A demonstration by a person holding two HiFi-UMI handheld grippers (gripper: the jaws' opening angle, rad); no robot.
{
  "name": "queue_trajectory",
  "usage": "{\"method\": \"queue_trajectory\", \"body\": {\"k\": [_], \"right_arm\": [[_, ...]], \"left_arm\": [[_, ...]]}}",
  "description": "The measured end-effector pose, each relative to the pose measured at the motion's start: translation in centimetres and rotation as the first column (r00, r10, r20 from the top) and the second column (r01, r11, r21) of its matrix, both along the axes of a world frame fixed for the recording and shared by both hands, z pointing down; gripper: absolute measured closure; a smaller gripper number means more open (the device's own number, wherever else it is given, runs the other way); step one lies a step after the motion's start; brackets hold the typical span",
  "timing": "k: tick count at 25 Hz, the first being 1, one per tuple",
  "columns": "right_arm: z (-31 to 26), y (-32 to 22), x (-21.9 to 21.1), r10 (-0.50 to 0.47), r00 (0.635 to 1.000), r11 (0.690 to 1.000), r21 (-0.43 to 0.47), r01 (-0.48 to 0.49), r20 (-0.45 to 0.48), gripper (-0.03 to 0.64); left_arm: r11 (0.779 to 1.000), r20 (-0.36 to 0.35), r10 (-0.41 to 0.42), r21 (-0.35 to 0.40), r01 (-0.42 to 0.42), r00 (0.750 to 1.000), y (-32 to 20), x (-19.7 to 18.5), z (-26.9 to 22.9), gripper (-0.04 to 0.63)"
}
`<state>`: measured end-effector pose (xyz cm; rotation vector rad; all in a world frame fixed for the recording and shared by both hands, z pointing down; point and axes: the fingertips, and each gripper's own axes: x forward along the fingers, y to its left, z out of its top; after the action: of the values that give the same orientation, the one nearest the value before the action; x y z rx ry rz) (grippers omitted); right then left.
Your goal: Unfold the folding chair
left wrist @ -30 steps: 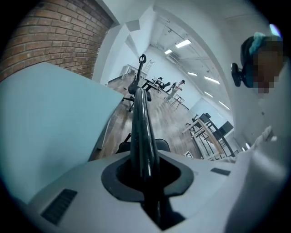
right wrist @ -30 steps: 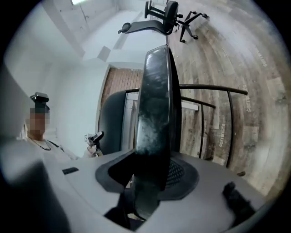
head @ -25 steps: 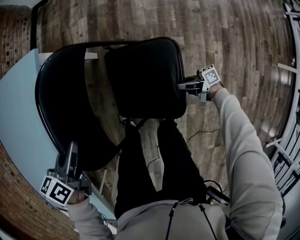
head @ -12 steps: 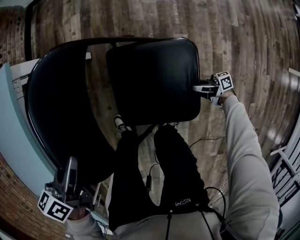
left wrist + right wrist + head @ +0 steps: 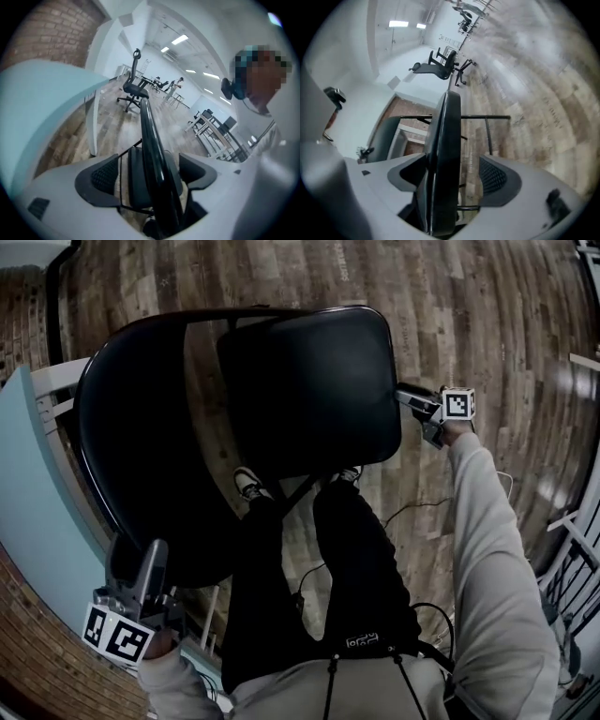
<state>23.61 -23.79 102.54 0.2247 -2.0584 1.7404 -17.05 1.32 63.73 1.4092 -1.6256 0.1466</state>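
Observation:
The black folding chair stands opened on the wood floor, its padded seat (image 5: 309, 390) flat and its backrest (image 5: 141, 456) to the left. My left gripper (image 5: 139, 568) is at the backrest's lower frame. The glossy black frame tube (image 5: 152, 140) runs between its jaws, which are opening, with gaps on both sides. My right gripper (image 5: 405, 395) sits at the seat's right edge. The seat edge (image 5: 445, 154) lies between its opening jaws, close to the left pad and clear of the right pad (image 5: 497, 178).
The person's dark-trousered legs (image 5: 347, 559) stand just below the seat. A light blue panel (image 5: 37, 484) and brick lie at the left. A cable (image 5: 412, 512) trails on the floor and metal racks (image 5: 581, 549) line the right. An office chair (image 5: 133, 89) stands far off.
The seat has swung down and spread to the right, and my right gripper went with its edge. Both grippers' jaws have come apart. The left gripper has barely shifted.

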Motion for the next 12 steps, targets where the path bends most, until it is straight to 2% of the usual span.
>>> {"method": "queue_trajectory", "body": {"k": [1,2,4,7,9,12], "right_arm": [[-0.7,-0.6,0.9,0.021,0.995,0.999,0.041,-0.017,-0.094,0.273],[-2.4,-1.6,1.4,0.024,0.988,0.991,0.136,-0.003,-0.152,0.273],[-9.5,-4.3,0.7,0.041,0.988,0.937,0.349,0.014,-0.149,0.273],[-24.3,-5.6,-2.1,0.094,0.994,0.849,0.526,-0.051,-0.055,0.273],[-33.5,-4.5,-3.8,0.091,0.994,0.791,0.611,-0.034,-0.063,0.273],[-46.6,-3.1,-5.9,0.097,0.991,0.68,0.733,0.001,-0.091,0.275]], "left_arm": [[1.0,0.077,0.027,0.002,-0.027,0.997,0.1,-1.1,-1.1,0.181],[0.999,0.148,0.049,0.01,-0.051,0.988,0.1,-2.3,-2.3,0.166],[0.996,0.23,0.071,0.036,-0.082,0.97,0.1,-4.1,-5.0,0.156],[0.987,0.249,0.141,0.04,-0.156,0.958,0.3,-4.2,-10.2,0.156],[0.973,0.275,0.201,0.053,-0.224,0.94,-0.1,-4.0,-14.6,0.156],[0.934,0.279,0.237,0.196,-0.297,0.93,-3.4,-3.6,-21.6,0.156]]}}
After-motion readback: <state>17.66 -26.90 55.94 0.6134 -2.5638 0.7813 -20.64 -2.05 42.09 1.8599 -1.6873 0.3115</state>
